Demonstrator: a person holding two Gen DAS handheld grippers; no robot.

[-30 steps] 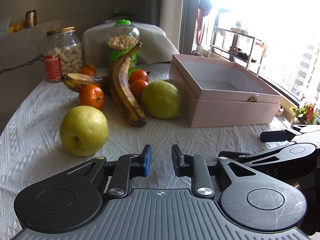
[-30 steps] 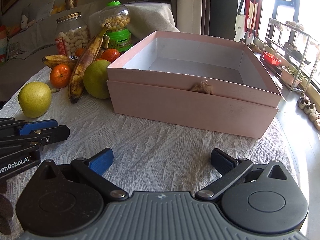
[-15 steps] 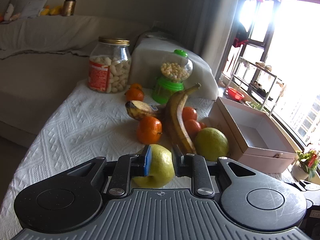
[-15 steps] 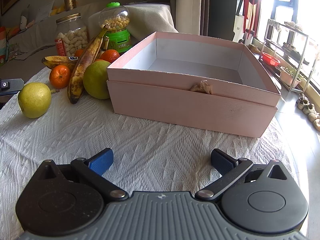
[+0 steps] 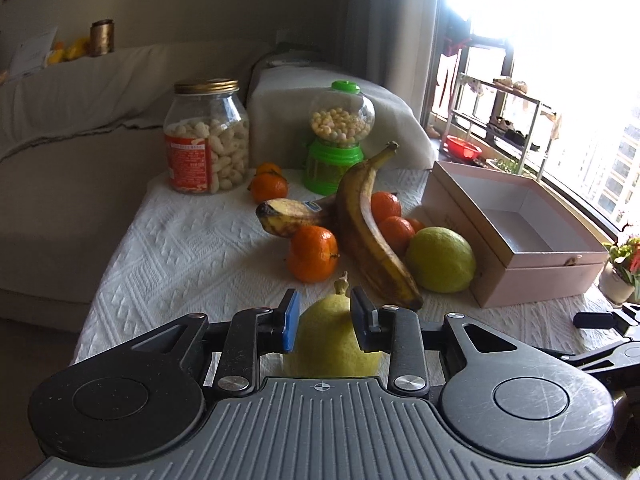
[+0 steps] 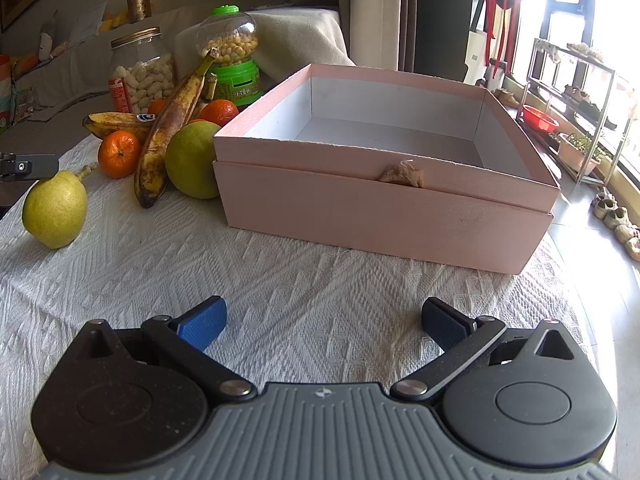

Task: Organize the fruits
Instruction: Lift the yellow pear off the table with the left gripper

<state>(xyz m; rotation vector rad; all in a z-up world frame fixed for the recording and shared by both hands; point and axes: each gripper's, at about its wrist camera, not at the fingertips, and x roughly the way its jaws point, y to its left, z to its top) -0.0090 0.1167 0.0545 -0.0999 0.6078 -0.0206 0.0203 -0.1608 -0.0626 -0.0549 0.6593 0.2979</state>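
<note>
My left gripper (image 5: 325,320) has its two fingers on either side of a yellow-green pear (image 5: 332,340) that stands on the white cloth; it also shows in the right wrist view (image 6: 55,208), with a finger (image 6: 28,166) just above it. Whether the pads press the pear I cannot tell. Behind it lie a spotted banana (image 5: 370,228), a second banana (image 5: 290,216), several mandarins (image 5: 313,254) and a green pear (image 5: 440,260). An open pink box (image 6: 384,168) stands empty on the right. My right gripper (image 6: 320,322) is open and empty, low over the cloth before the box.
A jar of peanuts (image 5: 206,138) and a green candy dispenser (image 5: 340,140) stand at the table's far end. A cloth-covered sofa (image 5: 60,112) runs along the left. A window with a metal rack (image 5: 516,120) is on the right. A small flower pot (image 5: 622,268) stands beyond the box.
My left gripper has swung left and closed in on the yellow-green pear, which now sits between its fingers and has tipped, stem towards the bananas. The right gripper has not moved.
</note>
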